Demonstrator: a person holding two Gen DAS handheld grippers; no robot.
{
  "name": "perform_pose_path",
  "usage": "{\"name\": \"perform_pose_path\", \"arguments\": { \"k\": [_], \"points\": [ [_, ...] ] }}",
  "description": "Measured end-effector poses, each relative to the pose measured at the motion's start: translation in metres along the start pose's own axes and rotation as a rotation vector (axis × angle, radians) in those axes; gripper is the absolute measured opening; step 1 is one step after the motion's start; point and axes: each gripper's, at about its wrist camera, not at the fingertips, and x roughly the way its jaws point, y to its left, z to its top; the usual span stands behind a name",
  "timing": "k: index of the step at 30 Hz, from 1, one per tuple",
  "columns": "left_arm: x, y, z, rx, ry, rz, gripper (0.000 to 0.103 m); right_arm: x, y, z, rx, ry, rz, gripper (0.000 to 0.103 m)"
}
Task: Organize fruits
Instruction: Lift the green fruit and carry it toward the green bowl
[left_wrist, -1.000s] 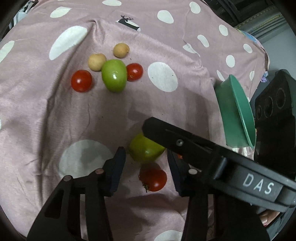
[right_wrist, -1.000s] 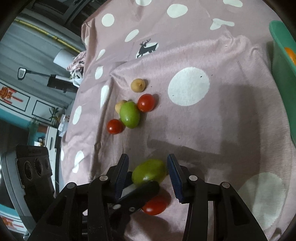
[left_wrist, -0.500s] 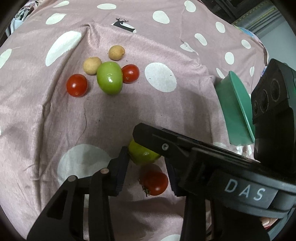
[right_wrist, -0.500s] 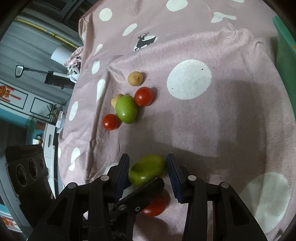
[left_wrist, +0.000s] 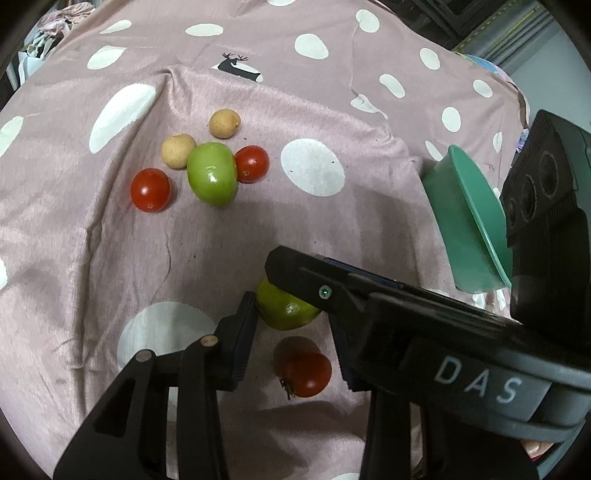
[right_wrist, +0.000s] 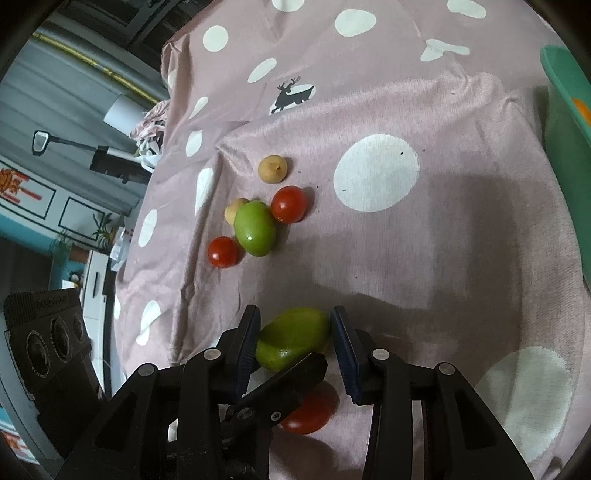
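My right gripper (right_wrist: 295, 345) closing since a second ago, pads now touching the green fruit (right_wrist: 293, 343), its long axis crosswise between them, left gripper (left_wrist: 291, 328) narrowed around the same fruit, grip unclear.

2 wrist fisheyes, close, angled down at cloth (left_wrist: 369, 221); both share near green fruit (left_wrist: 284, 310) and far cluster.

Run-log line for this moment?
right gripper: jaws bracket near green fruit, grip unclear | left gripper: just been closing, red tomato loose between | both on cloth
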Motion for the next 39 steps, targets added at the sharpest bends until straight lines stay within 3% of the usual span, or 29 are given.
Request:
{"name": "perform_pose_path", "arguments": {
  "k": [24,39],
  "points": [
    [0.006,-0.004,-0.002,0.024,0.000,0.020,0.039,0.007,-0.002,0.000,0.002,0.020,-0.033,0.043],
    [-0.014,-0.015,-0.001,0.065,-0.075,0.026,0.039,-0.010,0.010,-0.002,-0.035,-0.062,-0.020,0.043]
  ]
}}
